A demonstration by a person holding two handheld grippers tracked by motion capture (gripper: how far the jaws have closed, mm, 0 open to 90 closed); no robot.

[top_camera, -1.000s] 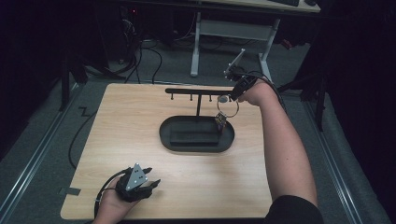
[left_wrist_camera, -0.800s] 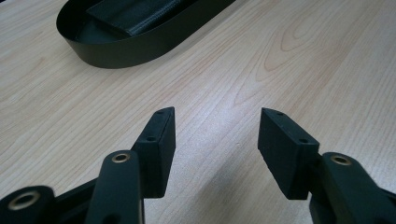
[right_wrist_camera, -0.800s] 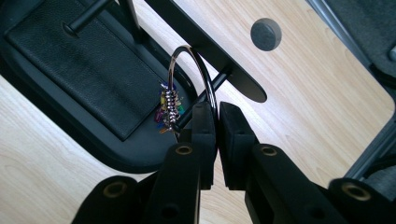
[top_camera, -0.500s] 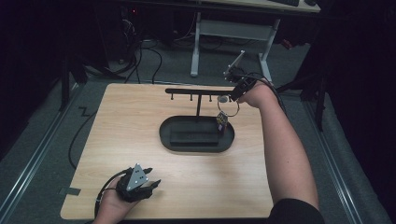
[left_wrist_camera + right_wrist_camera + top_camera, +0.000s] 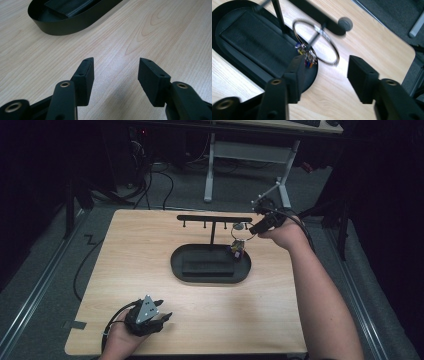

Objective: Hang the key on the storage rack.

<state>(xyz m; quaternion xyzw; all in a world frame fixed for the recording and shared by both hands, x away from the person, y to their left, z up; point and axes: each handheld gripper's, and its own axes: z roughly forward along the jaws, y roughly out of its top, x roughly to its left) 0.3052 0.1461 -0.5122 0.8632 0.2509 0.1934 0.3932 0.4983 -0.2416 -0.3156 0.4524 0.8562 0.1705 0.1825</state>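
A black stand has a T-bar [image 5: 215, 218] with pegs over an oval tray [image 5: 181, 270]. A thin metal ring [image 5: 317, 42] with a cluster of colourful charms [image 5: 308, 55] hangs from a peg near the bar's right end, seen as the ring [image 5: 237, 244] in the high view. My right gripper [image 5: 256, 227] sits just right of it, open; its jaws have just been opening. In the right gripper view the right gripper [image 5: 325, 66] has no pad touching the ring. My left gripper [image 5: 162, 314] rests open near the table's front left, the left gripper [image 5: 116, 72] holding nothing.
The wooden table [image 5: 140, 245] ends close behind the stand and right of my right hand. A white desk frame [image 5: 250, 155] stands on the floor beyond. The tray's rim [image 5: 62, 26] lies ahead of the left gripper.
The right gripper's jaws opened off the ring and the hand drew back to the right. The ring now hangs from the bar's peg. The left hand stayed still.
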